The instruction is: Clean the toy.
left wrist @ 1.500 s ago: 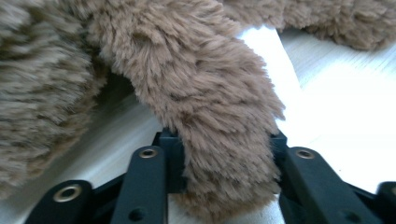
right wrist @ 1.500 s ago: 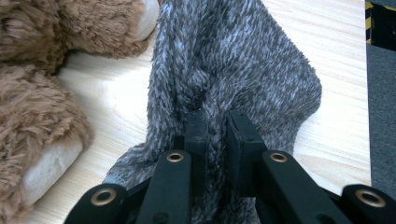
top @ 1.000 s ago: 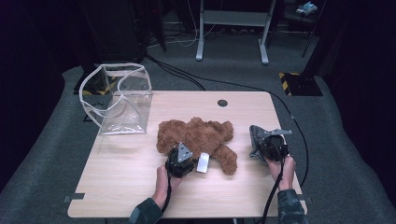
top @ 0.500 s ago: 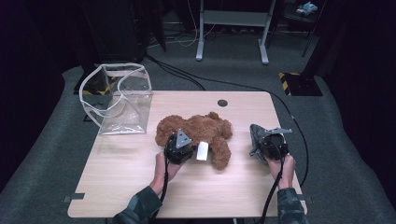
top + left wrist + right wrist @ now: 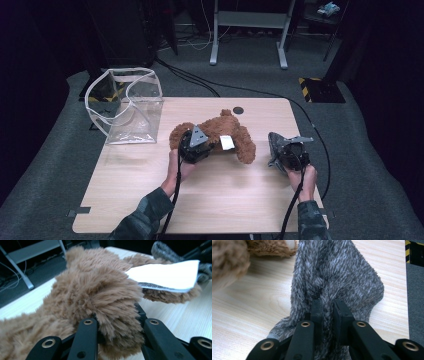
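1. The brown plush bear [image 5: 220, 135] lies near the middle of the tabletop [image 5: 150, 200], a little toward the far edge and slightly toward the right side. It is the thing that the left gripper works on.
2. A white label [image 5: 227, 142] sticks out of the bear's fur on the side that faces the near edge. In the left gripper view this label [image 5: 167, 275] stands flat and level over a limb of the bear [image 5: 100, 297].
3. The left gripper [image 5: 195, 145] is at the bear's left part and its jaws are clenched on a thick tuft of brown fur. In the left gripper view the fur bulges between the two black jaws [image 5: 116, 325] and presses against both.
4. The person's left hand [image 5: 176, 170] comes in from the near edge and carries this gripper.
5. The right gripper [image 5: 280, 147] is near the right edge of the tabletop, well apart from the bear. It pinches a grey fuzzy sock [image 5: 337, 277], with a fold of the cloth squeezed between the nearly closed jaws [image 5: 328, 315].
6. The sock [image 5: 274, 145] rests on the wood just in front of this gripper, and the right hand [image 5: 302, 180] holds the gripper from the near side.
7. A clear plastic bag [image 5: 127, 107] with white trim stands open at the far left corner of the tabletop, apart from the bear.
8. A small round dark hole [image 5: 238, 110] sits in the wood by the far edge, just behind the bear.
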### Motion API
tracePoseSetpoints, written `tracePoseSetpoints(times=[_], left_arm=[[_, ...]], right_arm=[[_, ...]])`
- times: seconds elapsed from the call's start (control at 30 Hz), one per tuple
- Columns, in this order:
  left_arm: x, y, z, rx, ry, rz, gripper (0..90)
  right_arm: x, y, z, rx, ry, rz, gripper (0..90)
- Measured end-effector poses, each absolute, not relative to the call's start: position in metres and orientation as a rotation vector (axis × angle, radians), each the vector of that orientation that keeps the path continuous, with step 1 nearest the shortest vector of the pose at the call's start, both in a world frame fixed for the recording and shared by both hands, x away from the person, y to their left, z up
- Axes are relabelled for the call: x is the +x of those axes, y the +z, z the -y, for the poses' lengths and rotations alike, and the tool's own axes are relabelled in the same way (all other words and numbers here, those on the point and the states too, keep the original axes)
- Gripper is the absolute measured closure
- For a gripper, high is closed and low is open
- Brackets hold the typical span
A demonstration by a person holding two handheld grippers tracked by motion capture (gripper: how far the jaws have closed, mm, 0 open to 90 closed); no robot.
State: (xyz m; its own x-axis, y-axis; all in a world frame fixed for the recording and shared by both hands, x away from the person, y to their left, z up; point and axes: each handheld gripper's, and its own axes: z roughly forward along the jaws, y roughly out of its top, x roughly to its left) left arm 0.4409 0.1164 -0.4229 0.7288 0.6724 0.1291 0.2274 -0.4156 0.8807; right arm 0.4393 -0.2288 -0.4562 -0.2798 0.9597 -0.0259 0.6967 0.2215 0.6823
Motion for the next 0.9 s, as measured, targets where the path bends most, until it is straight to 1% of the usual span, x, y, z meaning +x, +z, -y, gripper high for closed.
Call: tracePoseSetpoints(times=[0.3,0.6,0.73,0.8,0.9], left_arm=[[0.436,-0.406,-0.115,1.927,0.575,-0.638,74.0],[0.421,-0.382,-0.119,1.852,0.517,-0.573,74.0],[0.422,-0.385,-0.121,1.840,0.470,-0.593,73.8],[0.436,-0.398,-0.124,1.850,0.420,-0.648,73.5],[0.445,-0.407,-0.127,1.869,0.399,-0.676,73.0]], right_arm=[[0.438,-0.455,0.231,1.526,0.782,-2.048,79.3],[0.438,-0.452,0.230,1.518,0.777,-2.044,79.2],[0.437,-0.451,0.230,1.525,0.780,-2.043,79.2],[0.438,-0.451,0.230,1.521,0.776,-2.044,79.2],[0.438,-0.452,0.229,1.516,0.773,-2.052,79.2]])
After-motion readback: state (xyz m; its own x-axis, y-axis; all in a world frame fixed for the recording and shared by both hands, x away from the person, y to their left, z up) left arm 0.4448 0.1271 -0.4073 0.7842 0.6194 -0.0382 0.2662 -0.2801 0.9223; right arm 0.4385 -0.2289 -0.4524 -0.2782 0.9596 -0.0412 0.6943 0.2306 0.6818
